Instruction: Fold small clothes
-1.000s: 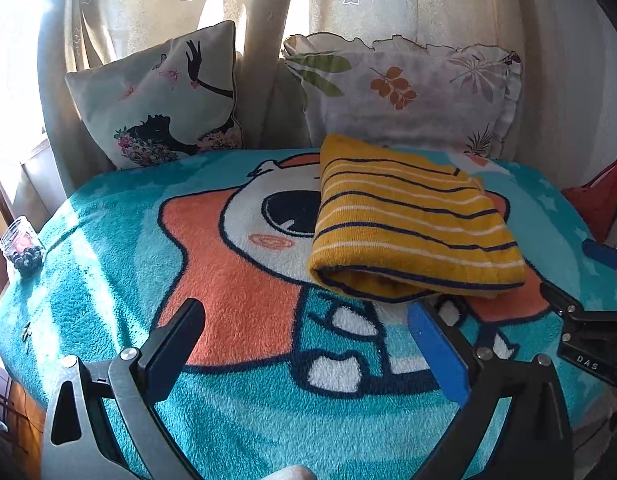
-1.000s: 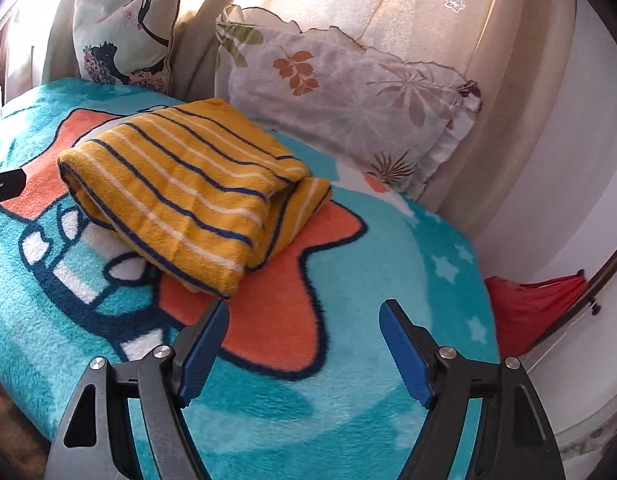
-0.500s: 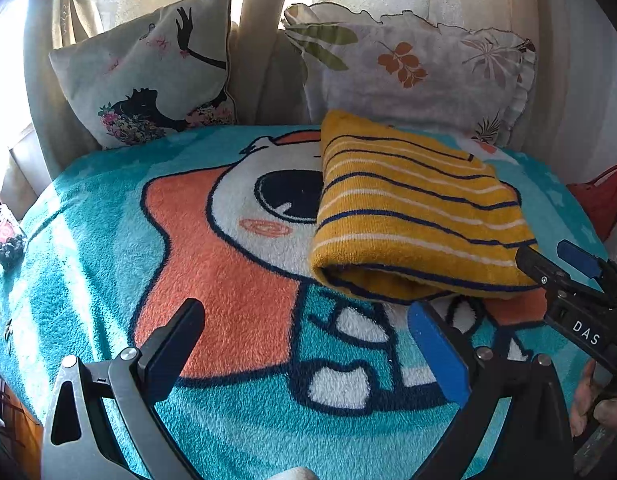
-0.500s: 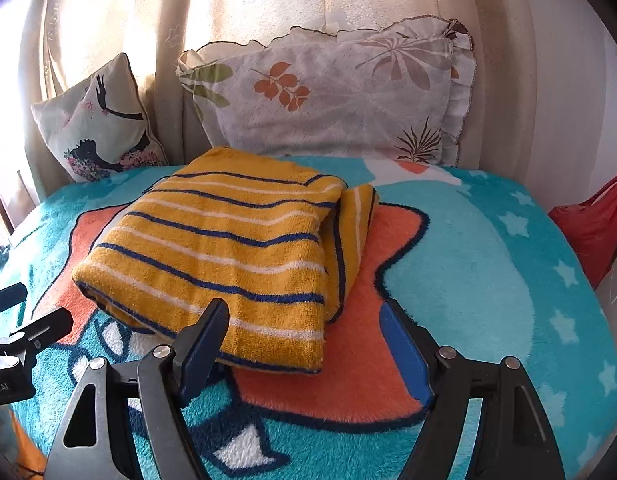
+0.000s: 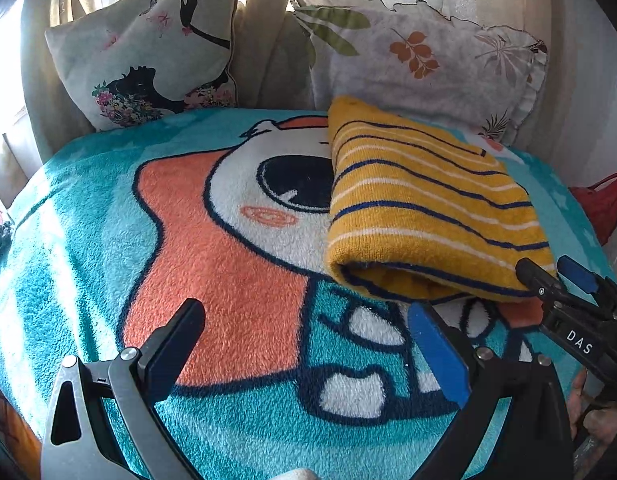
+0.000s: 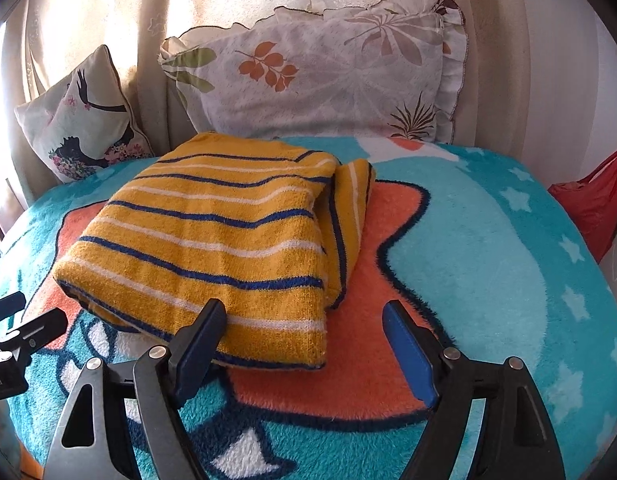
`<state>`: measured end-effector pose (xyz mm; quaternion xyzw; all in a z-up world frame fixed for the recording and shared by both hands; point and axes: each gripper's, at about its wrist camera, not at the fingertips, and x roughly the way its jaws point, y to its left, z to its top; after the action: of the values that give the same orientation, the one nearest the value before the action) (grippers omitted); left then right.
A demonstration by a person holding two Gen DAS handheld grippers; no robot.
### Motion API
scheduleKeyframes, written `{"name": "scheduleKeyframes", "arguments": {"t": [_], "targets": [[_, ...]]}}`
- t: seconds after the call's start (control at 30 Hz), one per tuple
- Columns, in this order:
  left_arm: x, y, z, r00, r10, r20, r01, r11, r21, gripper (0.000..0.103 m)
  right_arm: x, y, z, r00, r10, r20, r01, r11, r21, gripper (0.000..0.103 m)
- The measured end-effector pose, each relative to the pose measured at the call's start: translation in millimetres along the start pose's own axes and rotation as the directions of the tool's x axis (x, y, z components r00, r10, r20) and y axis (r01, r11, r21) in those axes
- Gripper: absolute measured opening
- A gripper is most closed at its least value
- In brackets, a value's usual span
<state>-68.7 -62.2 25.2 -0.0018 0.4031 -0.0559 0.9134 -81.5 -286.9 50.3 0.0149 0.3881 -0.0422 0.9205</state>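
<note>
A yellow garment with blue and white stripes (image 5: 428,216) lies folded into a thick rectangle on the teal cartoon blanket (image 5: 108,208). It also shows in the right wrist view (image 6: 216,240). My left gripper (image 5: 304,344) is open and empty, low over the blanket in front of the garment's near left corner. My right gripper (image 6: 304,344) is open and empty, at the garment's near right corner, its left finger (image 6: 200,340) over the garment's near edge. The right gripper's tips also show at the right of the left wrist view (image 5: 560,280).
Two cushions lean on the curtain at the back, a bird-print one (image 5: 148,48) and a leaf-print one (image 6: 320,76). A red bag (image 6: 592,200) hangs off the right side. The blanket (image 6: 488,240) drops away at its near and side edges.
Both grippers have moved in toward the garment's near edge. The right gripper swung from the garment's right side to face it head on, and its tips came further into the left view.
</note>
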Motion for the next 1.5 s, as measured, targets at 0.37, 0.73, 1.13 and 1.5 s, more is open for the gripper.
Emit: {"name": "scheduleKeyframes", "arguments": {"t": [0.37,0.73,1.13,1.5], "targets": [[-9,11,-3,1.000,-0.009,0.011,0.009,1.000,-0.017,0.101,-18,21,-1,0.985,-0.174,-0.016,0.171,0.981,-0.093,0.085],[-19,2,-6,1.000,-0.008,0.025,0.007,1.000,0.009,0.101,-28,25,-5,0.972,-0.237,-0.005,0.234,0.962,-0.143,0.085],[-24,-9,-10,1.000,0.006,0.028,-0.007,0.999,0.037,0.101,-29,14,-10,0.957,-0.287,-0.029,0.280,0.949,-0.147,0.085],[-23,-14,-11,1.000,0.011,0.021,-0.012,0.998,0.056,0.101,-29,10,-13,0.958,-0.283,-0.036,0.275,0.950,-0.149,0.085]]}}
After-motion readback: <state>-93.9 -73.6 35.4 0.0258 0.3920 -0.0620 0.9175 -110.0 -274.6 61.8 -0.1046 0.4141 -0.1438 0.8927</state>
